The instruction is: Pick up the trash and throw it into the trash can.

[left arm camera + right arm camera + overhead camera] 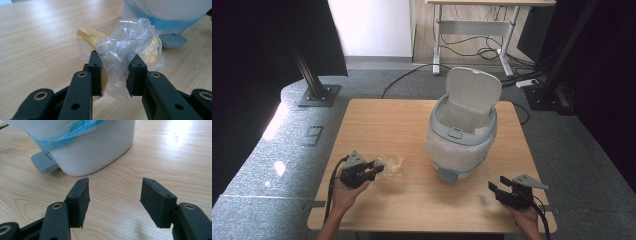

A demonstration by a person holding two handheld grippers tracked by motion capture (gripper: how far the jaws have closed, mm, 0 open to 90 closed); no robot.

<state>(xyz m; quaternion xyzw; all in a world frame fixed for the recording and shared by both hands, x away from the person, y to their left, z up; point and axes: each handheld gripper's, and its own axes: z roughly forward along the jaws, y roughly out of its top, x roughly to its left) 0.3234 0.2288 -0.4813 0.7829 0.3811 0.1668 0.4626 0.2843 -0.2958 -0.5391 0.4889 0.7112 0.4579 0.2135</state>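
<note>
A crumpled clear plastic wrapper with yellow bits inside (390, 163) (125, 47) lies on the wooden table (382, 120), left of a small white pedal bin (462, 132) (95, 147). The bin's lid stands up and a white bag with a blue edge lines it. My left gripper (377, 170) (115, 75) is shut on the near end of the wrapper, its jaws pinching the plastic. My right gripper (493, 187) (114, 200) is open over bare wood at the front right, just short of the bin's grey pedal (447, 175) (45, 162).
The table's front edge (412, 229) runs just below both hands. Beyond the table's far side are grey carpet, a black stand base (318, 95), a desk frame (472, 30) and loose cables (492, 52).
</note>
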